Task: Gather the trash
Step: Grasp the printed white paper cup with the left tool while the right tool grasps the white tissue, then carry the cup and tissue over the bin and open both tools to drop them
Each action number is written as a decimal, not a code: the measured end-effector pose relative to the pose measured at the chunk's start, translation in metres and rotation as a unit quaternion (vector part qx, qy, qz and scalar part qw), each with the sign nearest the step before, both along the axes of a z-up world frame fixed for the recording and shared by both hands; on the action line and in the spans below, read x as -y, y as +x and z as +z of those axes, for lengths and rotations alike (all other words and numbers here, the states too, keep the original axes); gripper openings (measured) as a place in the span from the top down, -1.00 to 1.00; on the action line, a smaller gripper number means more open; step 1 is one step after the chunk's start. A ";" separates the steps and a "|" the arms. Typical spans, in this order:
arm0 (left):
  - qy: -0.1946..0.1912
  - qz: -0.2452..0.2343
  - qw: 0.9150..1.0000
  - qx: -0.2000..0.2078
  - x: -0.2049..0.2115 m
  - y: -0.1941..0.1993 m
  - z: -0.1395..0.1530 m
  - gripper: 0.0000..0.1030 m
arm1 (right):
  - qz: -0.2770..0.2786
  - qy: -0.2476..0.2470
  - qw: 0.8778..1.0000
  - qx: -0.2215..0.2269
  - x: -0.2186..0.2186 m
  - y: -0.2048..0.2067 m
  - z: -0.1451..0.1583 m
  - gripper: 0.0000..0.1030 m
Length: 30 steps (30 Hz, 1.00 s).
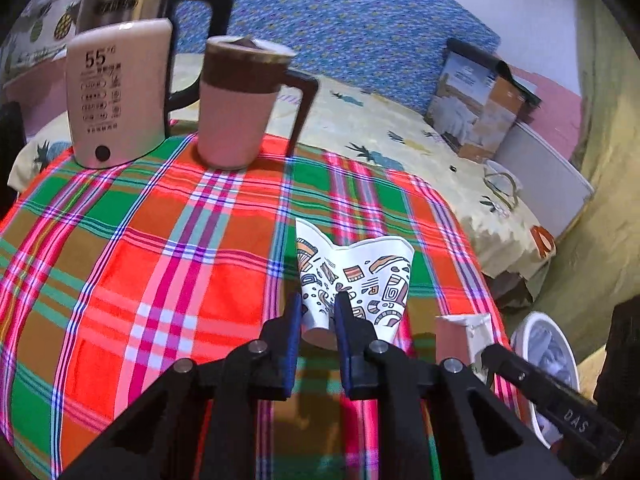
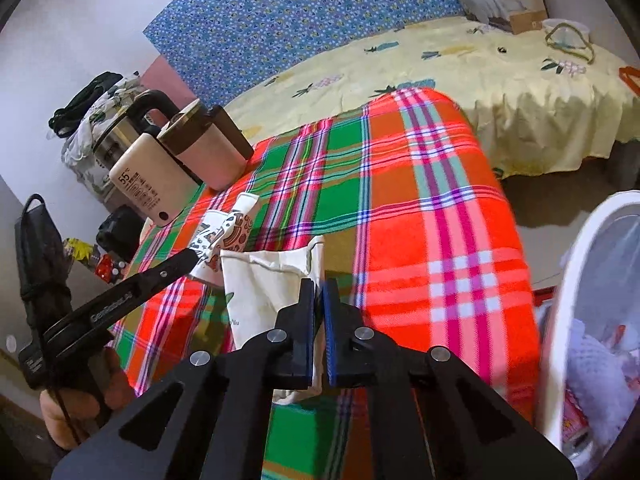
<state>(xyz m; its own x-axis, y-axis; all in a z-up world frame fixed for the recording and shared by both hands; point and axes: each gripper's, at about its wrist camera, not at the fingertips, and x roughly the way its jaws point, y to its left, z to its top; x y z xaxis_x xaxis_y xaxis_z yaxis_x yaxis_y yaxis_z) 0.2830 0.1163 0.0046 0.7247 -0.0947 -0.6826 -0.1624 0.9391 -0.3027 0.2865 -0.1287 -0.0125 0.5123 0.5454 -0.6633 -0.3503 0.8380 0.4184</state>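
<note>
The squashed paper cup (image 1: 356, 280) is in my left gripper (image 1: 318, 312). The two blue pads pinch its narrow bottom part, and its wide, crumpled mouth points away from me, out over the checked tablecloth (image 1: 160, 240). So the cup's long way runs straight on from the fingers. It looks lifted a little off the cloth, but I cannot be sure.

My right gripper (image 2: 319, 320) has trash too. Its pads are pressed nearly together on the edge of a white paper bag (image 2: 268, 280), which hangs and lies partly on the cloth. In the right camera the bag sits just beside the cup (image 2: 224, 236), with the left gripper's black finger (image 2: 160, 276) reaching in from the left.

Now the part that matters most. The white trash bin (image 2: 572, 272) is on the floor off the right edge of the table. It is near my right gripper, low and to the right. In the left camera the bin (image 1: 520, 336) is also to the right and below, past the bag (image 1: 460, 336) and past the right gripper. So the right hand is nearer the bin. I think the bag should go in first, with a short swing right and down. Then the cup must cross farther to the right, over the table edge.

The pink mug (image 1: 236, 116), the flat pink thing with 55 on it (image 1: 116, 92) and the kettle (image 1: 132, 0) stand at the far left, well apart from all this.
</note>
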 end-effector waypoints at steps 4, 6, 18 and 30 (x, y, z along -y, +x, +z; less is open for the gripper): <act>0.006 -0.016 1.000 0.008 0.012 -0.018 0.006 0.66 | -0.002 -0.009 1.000 0.005 0.007 -0.009 0.001 0.87; 0.010 -0.023 1.000 0.013 0.019 -0.029 0.009 0.66 | -0.003 -0.012 1.000 0.007 0.010 -0.015 0.002 0.87; 0.028 -0.066 0.997 0.034 0.058 -0.084 0.026 0.66 | -0.017 -0.015 0.999 0.035 0.040 -0.052 0.015 0.87; 0.026 -0.101 0.994 0.043 0.098 -0.104 0.034 0.66 | -0.056 -0.014 0.997 0.048 0.076 -0.071 0.018 0.87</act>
<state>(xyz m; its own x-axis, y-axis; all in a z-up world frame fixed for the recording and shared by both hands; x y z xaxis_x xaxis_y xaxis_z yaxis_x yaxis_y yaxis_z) 0.1791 0.0185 0.0389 0.7504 -0.2110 -0.6264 0.0559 0.9645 -0.2580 0.2158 -0.2051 0.0053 0.6302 0.4629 -0.6233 -0.2913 0.8852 0.3628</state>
